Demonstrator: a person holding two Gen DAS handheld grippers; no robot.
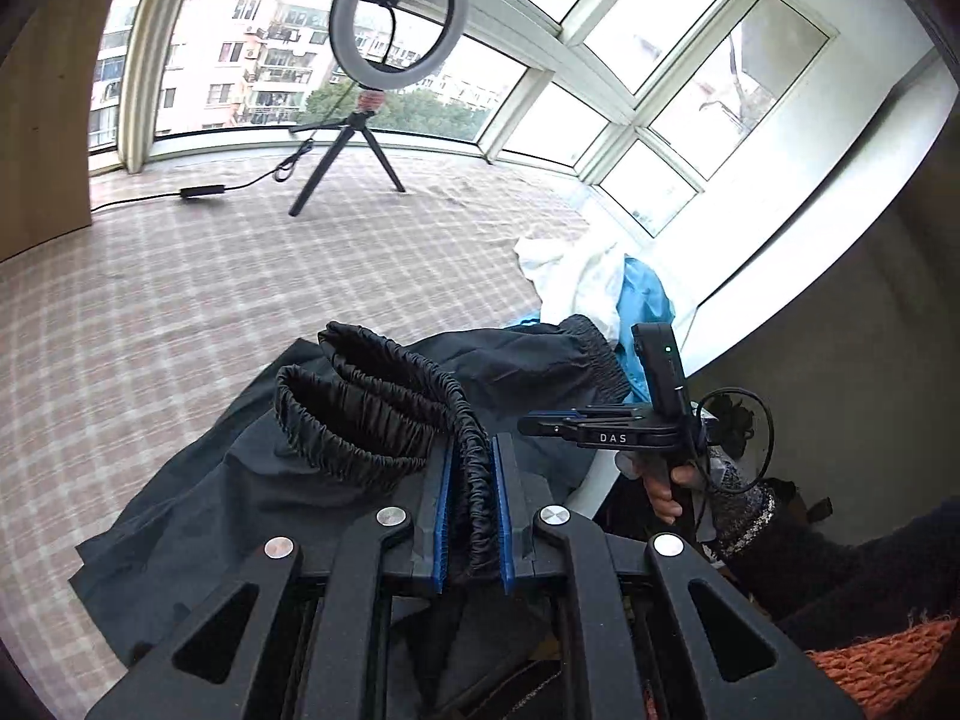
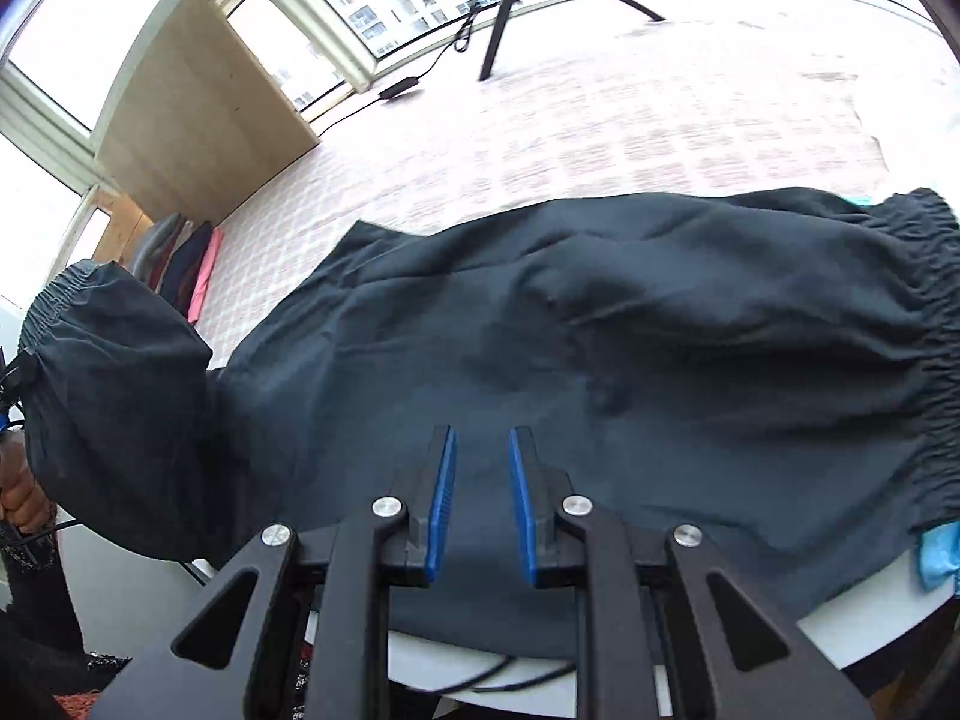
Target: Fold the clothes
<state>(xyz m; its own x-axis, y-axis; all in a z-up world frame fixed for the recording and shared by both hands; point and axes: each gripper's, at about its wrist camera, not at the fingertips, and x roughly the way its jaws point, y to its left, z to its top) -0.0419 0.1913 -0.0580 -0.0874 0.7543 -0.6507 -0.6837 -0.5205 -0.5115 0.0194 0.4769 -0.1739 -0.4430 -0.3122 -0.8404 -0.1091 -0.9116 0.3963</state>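
Right now your left hand-held gripper [image 1: 471,501] pinches the dark trousers' [image 2: 600,360] elastic cuffs [image 1: 384,402]; your right hand-held gripper [image 2: 483,504] hovers slightly parted, empty, over the fabric on the worktop [image 2: 870,612].

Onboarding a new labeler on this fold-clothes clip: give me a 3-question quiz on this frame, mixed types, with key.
1. True or false: the left tongs are shut on the elastic cuff of the black trousers.
2. Multiple choice: the right tongs are (A) shut on the waistband, (B) open above the trousers, gripping nothing, (C) holding a blue garment.
3. Fill in: at the far side of the checked tablecloth stands a ____ on a small tripod.

Key: 1 true; 2 B; 3 ring light.
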